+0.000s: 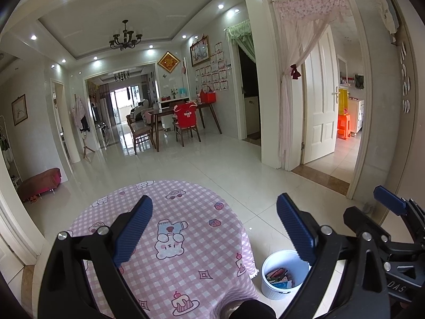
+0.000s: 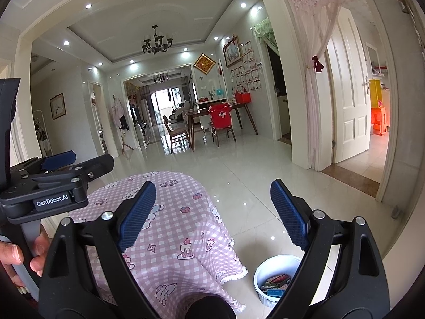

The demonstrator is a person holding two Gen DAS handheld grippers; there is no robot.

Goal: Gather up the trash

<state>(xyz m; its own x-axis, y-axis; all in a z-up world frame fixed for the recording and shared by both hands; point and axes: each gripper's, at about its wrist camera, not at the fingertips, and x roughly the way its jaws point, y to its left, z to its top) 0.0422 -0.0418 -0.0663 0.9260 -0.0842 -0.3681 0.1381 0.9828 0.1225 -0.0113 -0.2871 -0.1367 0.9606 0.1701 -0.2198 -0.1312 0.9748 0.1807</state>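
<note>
A white bin (image 1: 281, 275) (image 2: 273, 279) stands on the floor to the right of the small table and holds several pieces of trash (image 1: 279, 276) (image 2: 276, 283). My left gripper (image 1: 213, 215) hovers open above the table (image 1: 186, 239), whose pink checked cloth lies bare. My right gripper (image 2: 212, 204) is open too, with nothing between its blue pads, above the table's right side (image 2: 180, 228). The right gripper's body shows at the right edge of the left wrist view; a hand (image 2: 16, 255) holds the left gripper at the left of the right wrist view.
Glossy white floor tiles (image 1: 225, 170) stretch ahead to a dining table with chairs (image 1: 183, 122). An open doorway with a pink curtain (image 1: 297, 85) and a white door (image 1: 321, 98) is at the right. A red bench (image 1: 39, 183) sits at the left wall.
</note>
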